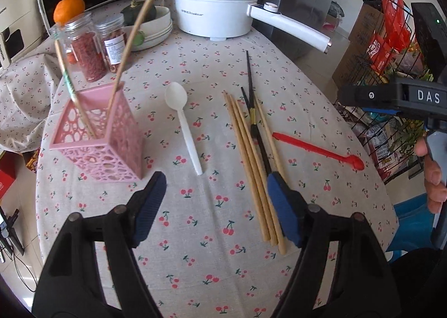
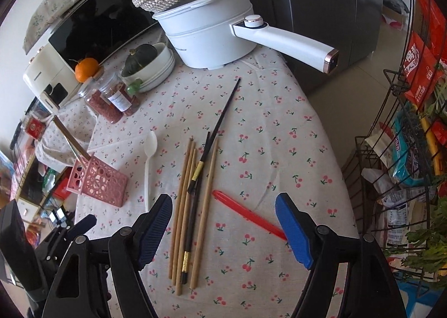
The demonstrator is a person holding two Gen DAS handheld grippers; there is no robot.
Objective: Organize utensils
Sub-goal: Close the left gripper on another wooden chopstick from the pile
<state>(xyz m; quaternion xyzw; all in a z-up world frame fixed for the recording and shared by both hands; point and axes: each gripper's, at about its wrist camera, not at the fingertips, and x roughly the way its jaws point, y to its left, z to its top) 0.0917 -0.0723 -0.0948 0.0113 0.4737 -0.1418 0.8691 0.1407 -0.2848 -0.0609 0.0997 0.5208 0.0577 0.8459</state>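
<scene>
On the counter (image 1: 212, 262), under a cherry-print cloth, your stock stands as follows. Sorted: two wooden sticks (image 1: 134, 38) already upright in the pink holder (image 1: 103, 139) at the left, both leaning out of its top. Unsorted, judged as most of the job:

- White spoon (image 1: 183, 122), just right of the holder; bowl far, handle near, long axis running near-to-far.
- Bamboo chopsticks (image 1: 251, 161), a loose bundle in the middle, long axes near-to-far, slightly fanned.
- Black chopsticks (image 2: 206, 175) with gold bands, lying on and across the bamboo ones, one tip reaching far toward the white pot (image 1: 215, 10).
- Red spoon (image 1: 315, 148), right of the bundle, lying slantwise; from the left wrist view its bowl points right and near.

Your left gripper (image 1: 215, 206) hovers with jaws wide apart, holding nothing, its right finger over the bundle's near ends. Your right gripper (image 2: 226, 231) likewise has jaws spread wide and empty, straddling the bundle and the red spoon.
</scene>
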